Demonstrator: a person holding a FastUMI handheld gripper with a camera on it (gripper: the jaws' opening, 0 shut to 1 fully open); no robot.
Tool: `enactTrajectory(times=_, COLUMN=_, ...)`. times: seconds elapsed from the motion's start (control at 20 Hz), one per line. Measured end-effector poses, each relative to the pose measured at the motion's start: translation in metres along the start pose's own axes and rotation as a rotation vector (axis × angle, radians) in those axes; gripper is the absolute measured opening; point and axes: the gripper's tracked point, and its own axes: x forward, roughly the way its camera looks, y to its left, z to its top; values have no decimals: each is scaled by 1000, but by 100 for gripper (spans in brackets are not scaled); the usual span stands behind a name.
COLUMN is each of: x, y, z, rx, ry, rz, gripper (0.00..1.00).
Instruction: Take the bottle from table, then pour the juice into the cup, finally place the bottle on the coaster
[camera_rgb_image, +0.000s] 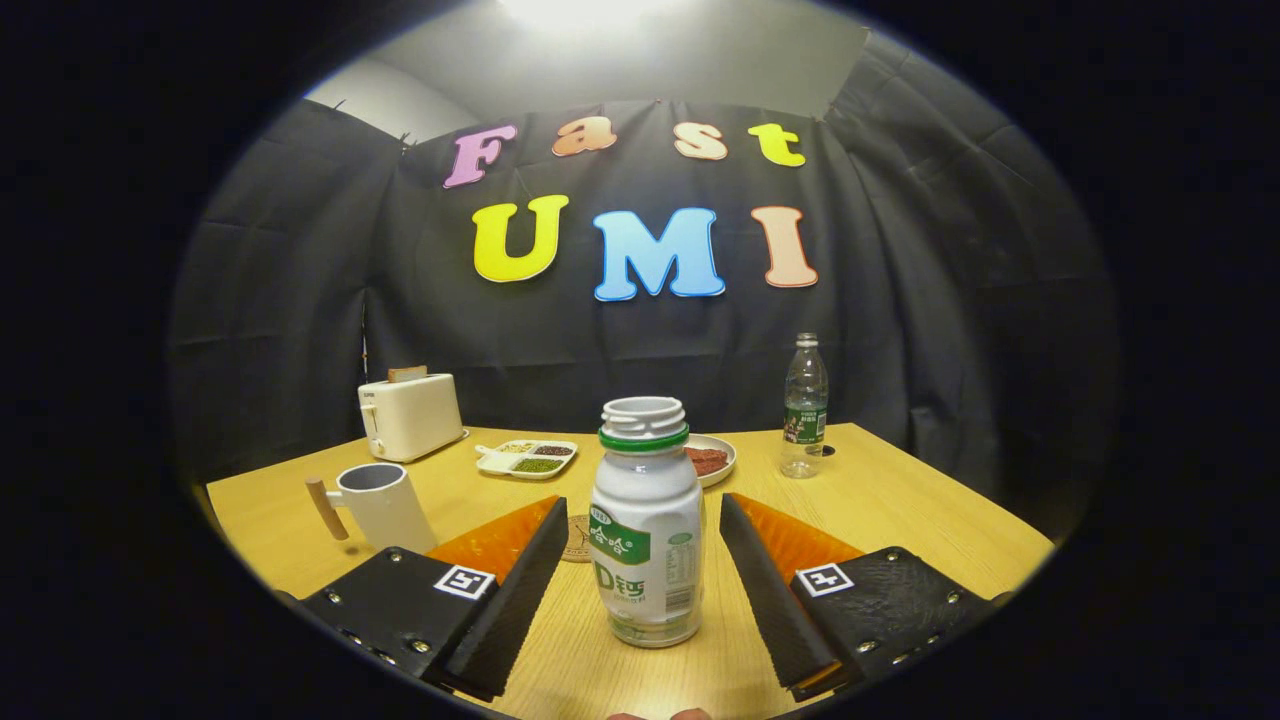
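Observation:
A small white bottle (646, 530) with a green ring at its open neck stands upright on the wooden table (900, 520). It sits between my two fingers, with a gap on each side. My gripper (645, 520) is open around it, touching nothing. A white cup (385, 505) with a wooden handle stands to the left, just beyond the left finger. A round coaster (577, 538) lies flat behind the bottle, partly hidden by the bottle and the left finger.
A white toaster (410, 415) stands at the back left. A divided tray of grains (527, 458) and a plate with brown food (712, 460) lie behind the bottle. A clear water bottle (804, 410) stands at the back right.

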Motion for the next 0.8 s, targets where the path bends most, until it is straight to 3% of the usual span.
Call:
enactTrajectory(times=0.7, x=45, y=-8, z=-30, rx=13, ry=66, rz=-79, gripper=94)
enactTrajectory(times=0.8, x=49, y=-7, z=-33, rx=2, ry=80, rz=-76, gripper=79)
